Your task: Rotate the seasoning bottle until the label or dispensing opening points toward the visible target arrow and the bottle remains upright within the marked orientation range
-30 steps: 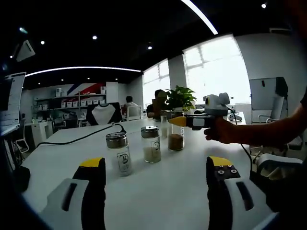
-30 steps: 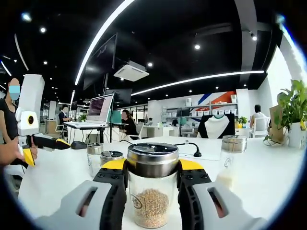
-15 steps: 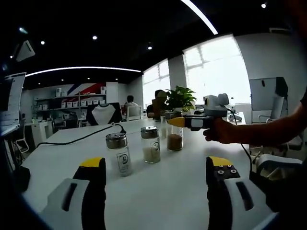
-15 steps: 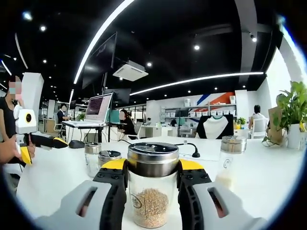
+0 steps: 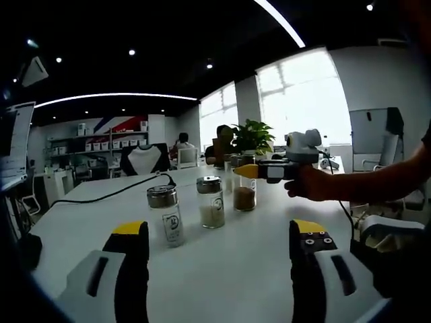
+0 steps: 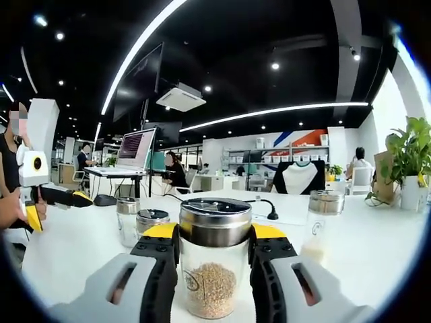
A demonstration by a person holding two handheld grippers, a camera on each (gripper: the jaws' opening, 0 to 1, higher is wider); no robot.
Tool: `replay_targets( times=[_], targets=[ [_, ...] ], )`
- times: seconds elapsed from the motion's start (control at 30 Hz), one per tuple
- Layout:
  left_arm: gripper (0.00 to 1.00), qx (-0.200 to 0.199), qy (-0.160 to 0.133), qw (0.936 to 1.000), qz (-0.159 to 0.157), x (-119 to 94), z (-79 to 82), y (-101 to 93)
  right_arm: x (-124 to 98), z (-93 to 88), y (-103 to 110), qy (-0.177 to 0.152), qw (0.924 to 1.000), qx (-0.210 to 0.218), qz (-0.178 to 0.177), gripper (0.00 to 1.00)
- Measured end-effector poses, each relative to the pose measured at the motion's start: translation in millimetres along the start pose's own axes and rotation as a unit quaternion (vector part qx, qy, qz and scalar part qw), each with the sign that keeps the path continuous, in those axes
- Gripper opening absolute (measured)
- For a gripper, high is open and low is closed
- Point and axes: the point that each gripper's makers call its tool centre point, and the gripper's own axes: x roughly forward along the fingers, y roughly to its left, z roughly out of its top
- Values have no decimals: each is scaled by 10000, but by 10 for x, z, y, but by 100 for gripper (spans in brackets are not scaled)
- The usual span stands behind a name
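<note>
A glass seasoning bottle (image 6: 214, 269) with a steel cap and brown grains stands upright, and my right gripper (image 6: 214, 237) is shut on it just under the cap. A small label shows low on its front. In the left gripper view the same bottle (image 5: 244, 195) sits on the white table (image 5: 242, 269), with the right gripper (image 5: 273, 170) reaching in from the right in a person's hand. My left gripper (image 5: 220, 232) is open near the table's front edge, with nothing between its fingers. The left gripper (image 6: 57, 196) also shows at the far left.
Two more shakers (image 5: 166, 215) (image 5: 211, 202) stand in a row left of the held bottle. Another shaker (image 6: 322, 225) stands to the right. A black cable (image 5: 108, 194) crosses the table. A potted plant (image 5: 250, 138) stands at the far end, with people seated beyond.
Both views have drifted slightly. The right gripper stays shut on the bottle and the left gripper stays open.
</note>
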Motion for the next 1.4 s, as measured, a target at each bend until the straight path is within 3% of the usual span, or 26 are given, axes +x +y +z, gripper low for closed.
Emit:
replay_targets(
  times=[0.43, 0.5, 0.6, 0.7, 0.83, 0.93, 1.4],
  targets=[
    [90, 14, 9, 10000, 9, -15, -12, 15, -10, -13, -6, 218, 9997, -81, -33, 40],
    [90, 18, 22, 10000, 2, -17, -20, 12, -39, 104, -10, -14, 9992, -399, -75, 45],
    [90, 7, 8, 10000, 30, -24, -16, 34, -69, 151, 58, 27, 9994, -338, 39, 58],
    [90, 0, 4, 10000, 43, -27, -16, 41, -144, 317, 80, -194, 9981, -576, 25, 58],
    [90, 3, 6, 10000, 30, -30, -15, 28, -196, 448, 52, -379, 9986, -359, -25, 58],
    [90, 6, 1, 10000, 29, -31, -3, 23, -263, 511, -162, -374, 9980, -343, -387, 57],
    [90, -19, 42, 10000, -5, 8, -42, -10, -273, 537, -791, -178, 9931, -306, -1115, 53]
  ],
)
